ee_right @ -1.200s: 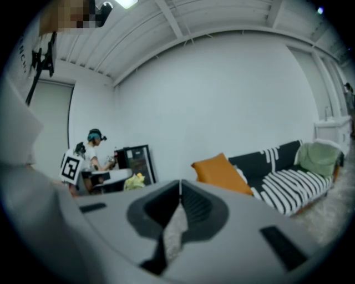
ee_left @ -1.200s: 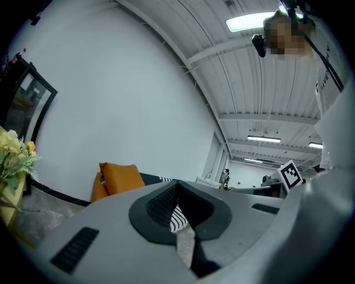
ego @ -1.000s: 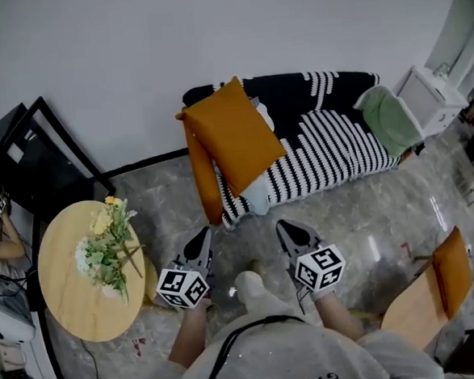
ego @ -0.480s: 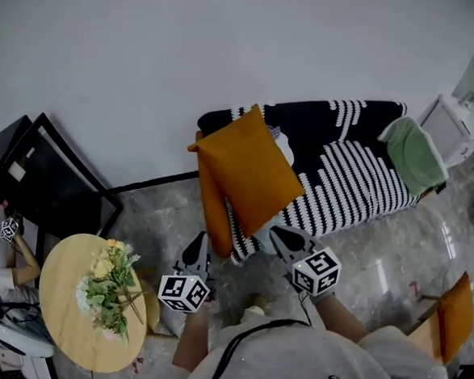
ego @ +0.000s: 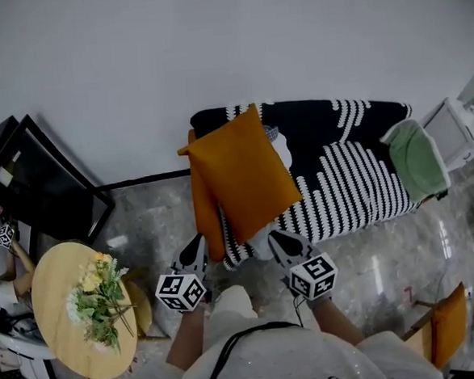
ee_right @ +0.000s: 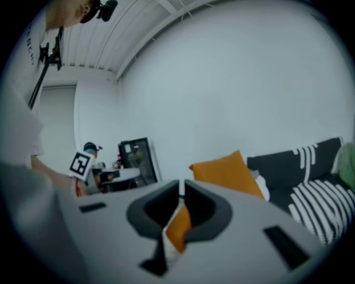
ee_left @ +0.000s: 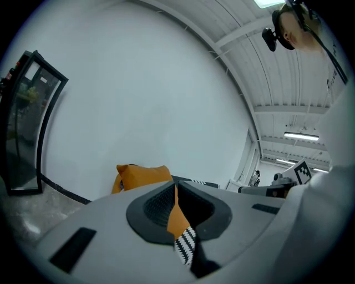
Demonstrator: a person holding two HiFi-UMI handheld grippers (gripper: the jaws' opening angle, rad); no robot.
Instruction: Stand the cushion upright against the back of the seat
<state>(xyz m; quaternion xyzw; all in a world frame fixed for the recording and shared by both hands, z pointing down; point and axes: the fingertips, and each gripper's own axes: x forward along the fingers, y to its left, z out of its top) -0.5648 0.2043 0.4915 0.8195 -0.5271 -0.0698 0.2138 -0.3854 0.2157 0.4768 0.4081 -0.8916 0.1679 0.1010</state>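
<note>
Both jaw pairs were seen clenched shut and empty: left gripper point(ego: 195, 244), right gripper point(ego: 278, 239); the square orange fabric cushion point(ego: 240, 172) ahead was not touched.

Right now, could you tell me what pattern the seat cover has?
The cover is black with white stripes; the head view shows it best.

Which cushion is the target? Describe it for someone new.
Find the black-and-white striped sofa against the white wall. The orange cushion sits at its left end, large and square; the green cushion is at the opposite end.
</note>
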